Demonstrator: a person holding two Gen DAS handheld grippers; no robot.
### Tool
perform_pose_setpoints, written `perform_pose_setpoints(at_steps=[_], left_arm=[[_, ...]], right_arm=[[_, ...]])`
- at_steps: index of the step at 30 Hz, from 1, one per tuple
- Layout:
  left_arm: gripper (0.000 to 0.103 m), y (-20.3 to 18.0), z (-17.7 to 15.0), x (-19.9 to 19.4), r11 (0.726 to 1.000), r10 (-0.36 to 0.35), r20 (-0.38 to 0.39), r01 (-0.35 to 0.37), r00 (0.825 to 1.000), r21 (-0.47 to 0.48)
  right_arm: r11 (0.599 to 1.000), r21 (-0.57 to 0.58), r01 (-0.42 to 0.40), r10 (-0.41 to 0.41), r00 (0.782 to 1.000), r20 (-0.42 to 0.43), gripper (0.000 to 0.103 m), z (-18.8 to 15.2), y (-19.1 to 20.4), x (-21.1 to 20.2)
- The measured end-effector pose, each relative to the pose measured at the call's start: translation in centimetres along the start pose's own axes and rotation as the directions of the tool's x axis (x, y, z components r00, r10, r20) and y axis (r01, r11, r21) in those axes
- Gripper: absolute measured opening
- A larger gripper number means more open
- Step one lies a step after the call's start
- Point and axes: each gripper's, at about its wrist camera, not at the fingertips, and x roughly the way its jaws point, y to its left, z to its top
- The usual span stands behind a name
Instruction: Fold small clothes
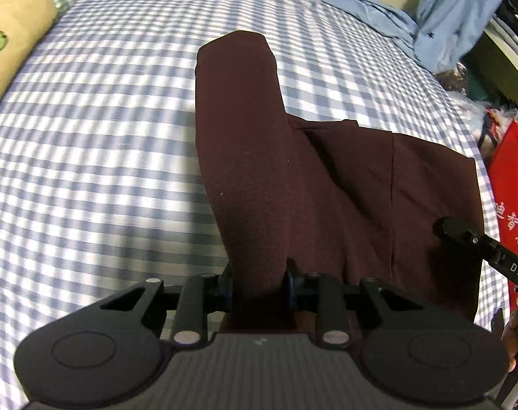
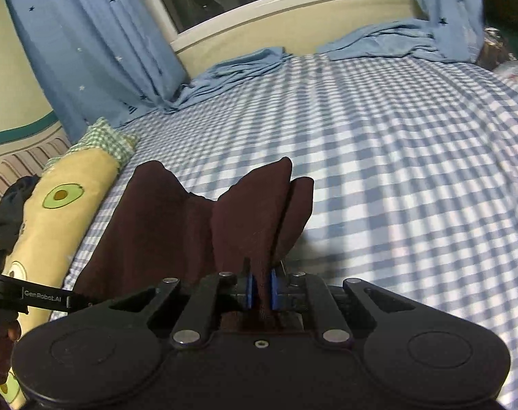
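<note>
A dark maroon garment hangs over the blue-and-white checked bed sheet, held up at two points. My left gripper is shut on a bunched edge of it, and a long fold reaches away toward the far side. My right gripper is shut on another edge of the same garment, blue pads pinching the cloth, which drapes left and down onto the sheet. The right gripper's finger shows at the right edge of the left wrist view.
A yellow avocado-print pillow lies along the left of the bed, with dark clothing beyond it. Blue curtains and light blue cloth lie at the far edge under the window. A red bag stands beside the bed.
</note>
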Motion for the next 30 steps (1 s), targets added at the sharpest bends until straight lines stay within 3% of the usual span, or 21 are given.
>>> perform_pose_setpoints(at_steps=[9, 18, 24, 25, 26, 28, 30], left_arm=[[0.028, 5.3, 1.0, -0.1, 0.999, 0.037, 0.014, -0.038, 0.999, 0.013], [0.032, 9.2, 1.3, 3.5, 0.999, 0.034, -0.045, -0.034, 0.998, 0.004], [0.045, 10.8, 0.7, 4.4, 0.998, 0.057, -0.090, -0.059, 0.994, -0.018], [0.047, 10.9, 0.7, 4.4, 0.997, 0.063, -0.094, -0.066, 0.994, -0.028], [0.052, 11.1, 0.6, 4.4, 0.997, 0.071, -0.095, -0.074, 0.993, -0.036], [0.059, 11.1, 0.2, 4.0, 0.995, 0.085, -0.085, -0.089, 0.993, -0.045], [0.078, 11.1, -0.3, 3.3, 0.993, 0.098, -0.067, -0.102, 0.993, -0.054]], right_arm=[[1.000, -0.017, -0.016, 0.016, 1.000, -0.027, 0.010, -0.1, 6.4, 4.1], [0.995, 0.055, 0.088, -0.085, 0.995, -0.061, 0.011, -2.3, 7.0, 8.0], [0.979, 0.053, 0.196, -0.191, 0.978, -0.085, 0.038, -2.9, 5.8, 8.5], [0.978, 0.051, 0.204, -0.199, 0.976, -0.087, 0.047, -3.0, 5.8, 8.5], [0.976, 0.046, 0.212, -0.208, 0.974, -0.088, 0.059, -3.2, 5.7, 8.5], [0.976, 0.032, 0.216, -0.213, 0.974, -0.080, 0.068, -3.5, 5.8, 8.1], [0.975, 0.011, 0.222, -0.221, 0.973, -0.062, 0.077, -3.9, 6.0, 7.5]])
